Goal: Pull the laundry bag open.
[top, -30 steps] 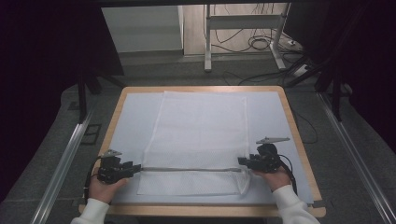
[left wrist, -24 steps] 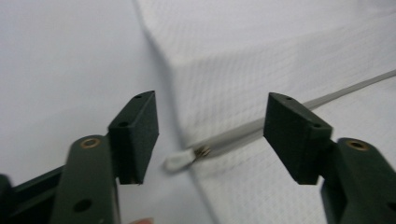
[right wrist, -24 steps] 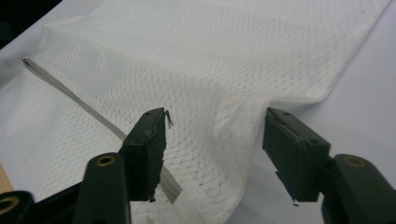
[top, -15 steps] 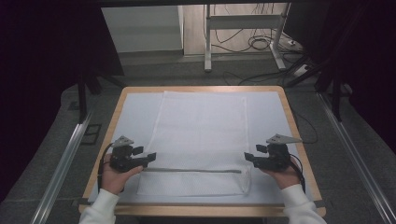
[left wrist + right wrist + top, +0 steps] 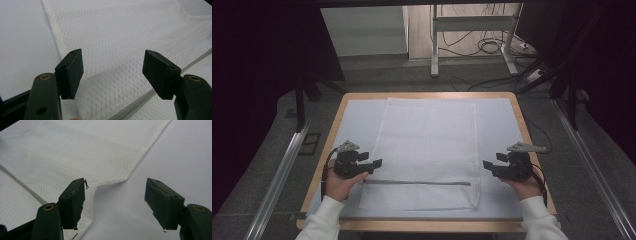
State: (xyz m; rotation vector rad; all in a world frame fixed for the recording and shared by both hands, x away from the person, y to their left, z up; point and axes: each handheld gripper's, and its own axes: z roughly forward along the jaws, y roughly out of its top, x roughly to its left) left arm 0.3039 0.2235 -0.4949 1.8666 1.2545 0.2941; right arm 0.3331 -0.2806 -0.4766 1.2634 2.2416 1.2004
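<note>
White mesh laundry bag [image 5: 424, 150] lies flat in the middle of the pale-topped, wood-edged counter [image 5: 504, 122], its grey zipper line [image 5: 417, 182] running across near the edge closest to us. We hold our left gripper [image 5: 374, 162] at the bag's left edge, just above the zipper's left end, jaws spread wide with nothing between them; in the left gripper view [image 5: 112, 72] the mesh lies below the gap. We hold our right gripper [image 5: 489, 167] just off the bag's right edge, also spread wide and empty; in the right gripper view [image 5: 115, 200] the bag's edge [image 5: 117, 181] passes beneath its left jaw, bare counter under the right.
</note>
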